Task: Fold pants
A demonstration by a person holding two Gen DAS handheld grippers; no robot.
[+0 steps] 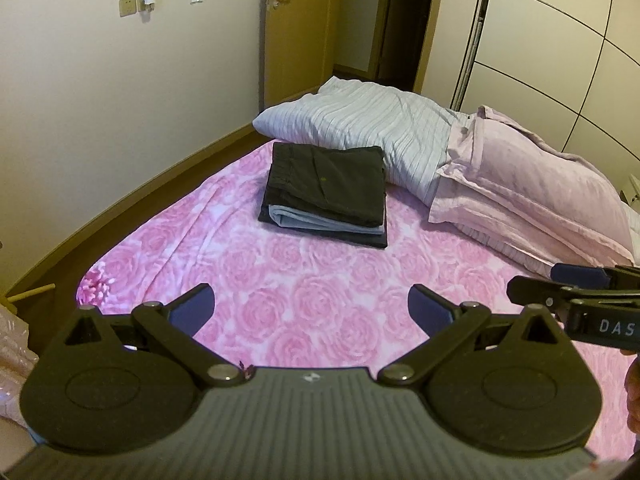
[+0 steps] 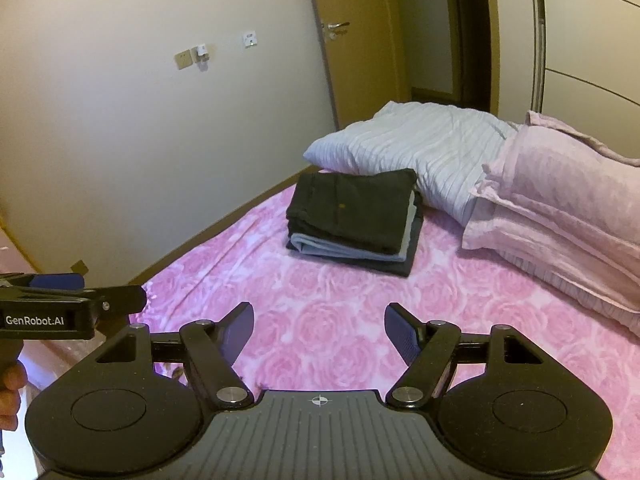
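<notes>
A stack of folded pants lies on the pink rose-patterned bed sheet, close to the pillows. The top pair is dark, a light blue-grey pair lies under it, and a dark pair is at the bottom. My left gripper hovers open over bare sheet, well short of the stack, with nothing between its fingers. My right gripper is open too, empty, and at a similar distance from the stack. Each gripper shows at the edge of the other's view, side on.
A striped pale blue pillow and a pink pillow lie behind and right of the stack. A wooden bed frame edge and a cream wall run along the left. A door and wardrobe panels stand beyond.
</notes>
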